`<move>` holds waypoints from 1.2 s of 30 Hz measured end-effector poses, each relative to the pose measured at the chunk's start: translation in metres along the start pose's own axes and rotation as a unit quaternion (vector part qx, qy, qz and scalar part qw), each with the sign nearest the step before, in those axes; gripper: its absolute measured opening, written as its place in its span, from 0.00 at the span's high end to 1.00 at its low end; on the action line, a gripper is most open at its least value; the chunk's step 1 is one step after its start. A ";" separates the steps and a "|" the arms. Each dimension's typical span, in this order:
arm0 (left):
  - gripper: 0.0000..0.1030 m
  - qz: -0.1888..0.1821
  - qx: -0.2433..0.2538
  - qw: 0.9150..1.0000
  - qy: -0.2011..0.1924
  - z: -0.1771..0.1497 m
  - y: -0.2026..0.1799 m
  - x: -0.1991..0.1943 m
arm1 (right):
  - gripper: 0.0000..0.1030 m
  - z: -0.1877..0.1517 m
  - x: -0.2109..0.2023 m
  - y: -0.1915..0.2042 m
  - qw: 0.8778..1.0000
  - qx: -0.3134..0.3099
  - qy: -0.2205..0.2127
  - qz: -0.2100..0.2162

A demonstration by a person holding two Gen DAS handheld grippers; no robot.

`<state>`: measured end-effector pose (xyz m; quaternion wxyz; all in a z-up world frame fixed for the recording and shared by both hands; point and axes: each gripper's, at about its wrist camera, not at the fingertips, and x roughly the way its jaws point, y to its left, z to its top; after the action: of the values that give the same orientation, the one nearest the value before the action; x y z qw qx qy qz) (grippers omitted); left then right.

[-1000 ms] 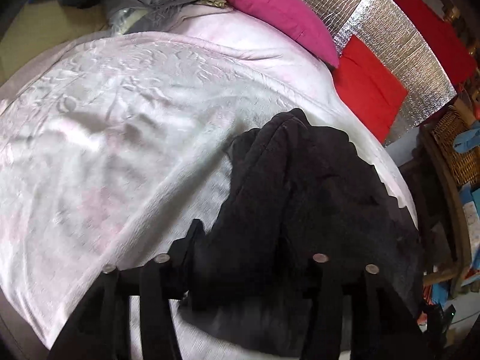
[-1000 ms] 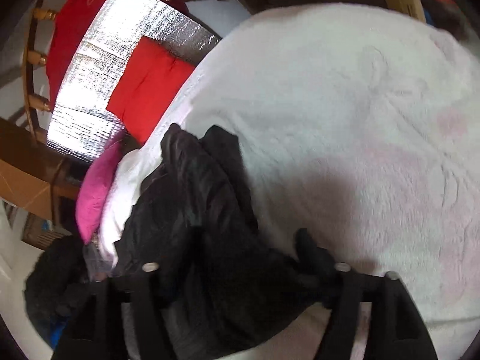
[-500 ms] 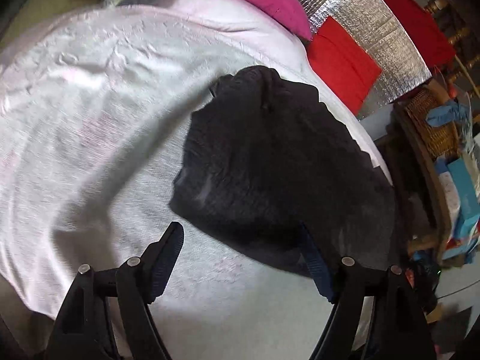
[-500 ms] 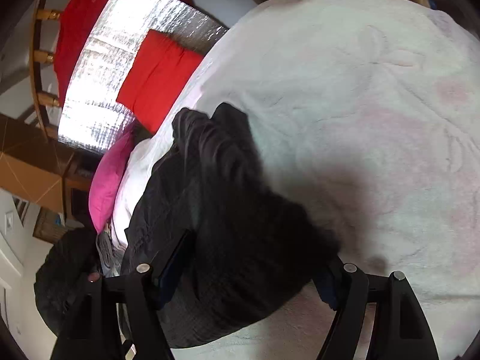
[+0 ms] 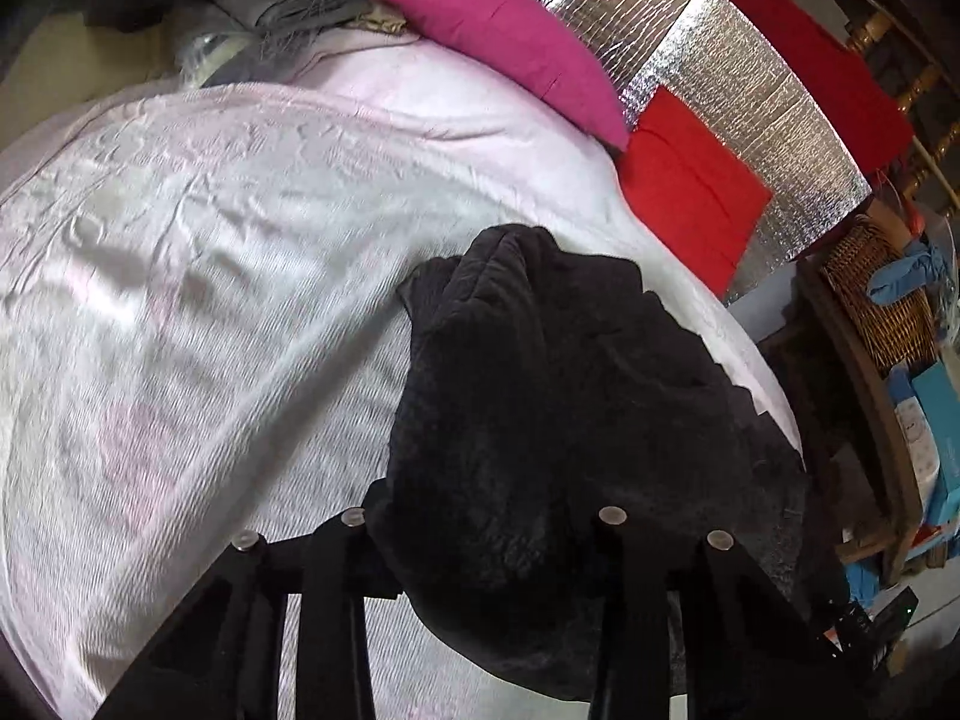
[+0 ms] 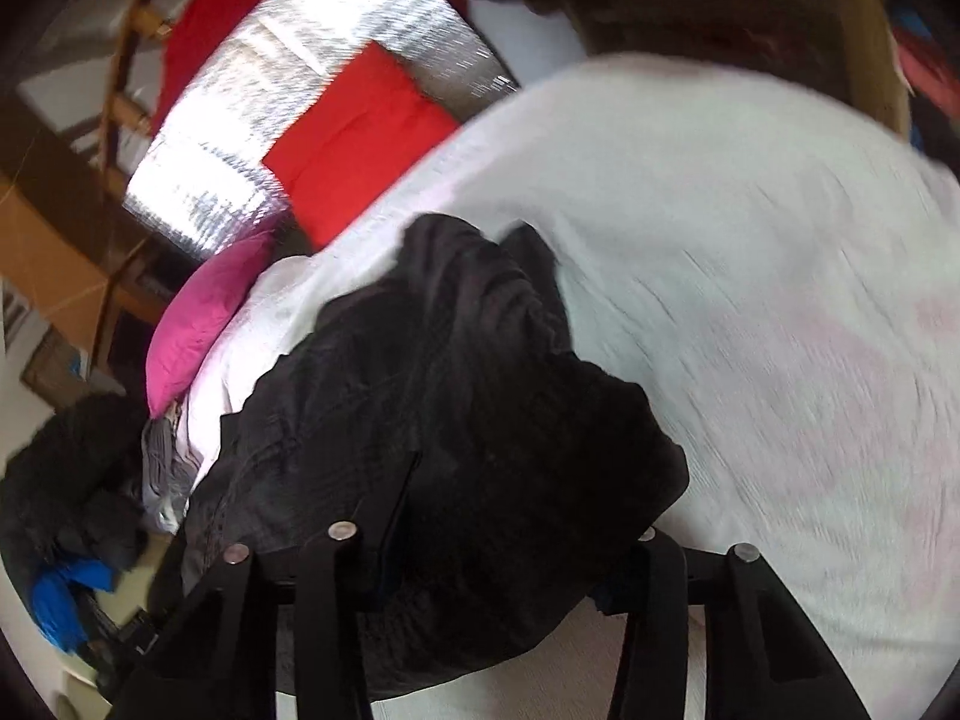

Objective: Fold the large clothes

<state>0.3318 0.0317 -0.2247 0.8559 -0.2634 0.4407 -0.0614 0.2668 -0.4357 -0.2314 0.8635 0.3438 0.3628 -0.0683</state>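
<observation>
A large black garment (image 5: 558,396) lies bunched on the pale pink bedspread (image 5: 198,276) near the bed's right side. It also shows in the right wrist view (image 6: 432,420). My left gripper (image 5: 486,546) is low over its near edge; the cloth lies between the fingers and hides the tips, so the grip is unclear. My right gripper (image 6: 498,546) sits over the garment's other near edge; cloth covers its fingertips too, and the jaws stand wide apart.
A magenta pillow (image 5: 510,42) and a red cushion (image 5: 690,180) lean on a silver foil headboard (image 5: 720,66). Grey clothes (image 5: 300,12) lie at the bed's far end. A wicker basket (image 5: 882,294) and shelf stand right of the bed. Dark clothes (image 6: 66,480) lie on the floor.
Half a second ago both grippers were open and held back from the garment. Both have now moved down onto its near edge, and the cloth covers their fingertips.
</observation>
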 end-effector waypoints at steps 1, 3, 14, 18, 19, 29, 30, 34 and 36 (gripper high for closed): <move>0.65 -0.001 -0.004 1.000 -0.003 0.005 0.000 0.002 | 0.55 0.001 0.002 0.002 1.000 -0.002 -0.003 0.000; 0.65 0.003 -0.006 1.000 -0.007 0.016 0.001 0.009 | 0.55 0.004 0.006 0.007 1.000 -0.005 -0.012 0.001; 0.27 0.003 -0.095 0.993 0.065 0.020 0.043 0.016 | 0.36 0.011 0.021 -0.037 0.990 0.120 0.064 0.048; 0.27 -0.021 -0.119 0.991 0.056 0.031 0.060 0.004 | 0.29 0.028 0.004 -0.050 0.991 0.121 0.028 0.043; 0.26 -0.021 -0.117 0.992 0.053 0.033 0.061 0.002 | 0.22 0.034 0.000 -0.054 0.992 0.122 0.009 0.035; 0.25 0.002 -0.098 0.995 0.027 0.041 0.060 0.012 | 0.18 0.050 0.072 -0.039 0.986 0.096 0.119 0.065; 0.25 0.000 -0.089 0.996 0.033 0.042 0.057 0.017 | 0.19 0.052 0.073 -0.039 0.986 0.093 0.119 0.068; 0.44 -0.006 -0.045 0.998 0.042 0.042 0.040 0.034 | 0.54 0.053 0.077 -0.030 0.986 0.079 0.120 0.082; 0.63 -0.011 -0.028 0.999 0.044 0.041 0.026 0.043 | 0.62 0.056 0.072 -0.016 0.990 0.056 0.108 0.069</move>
<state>0.3864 0.0556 -0.2490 0.8273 -0.2886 0.4768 -0.0701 0.3456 -0.4747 -0.2603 0.8012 0.4213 0.4249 0.0091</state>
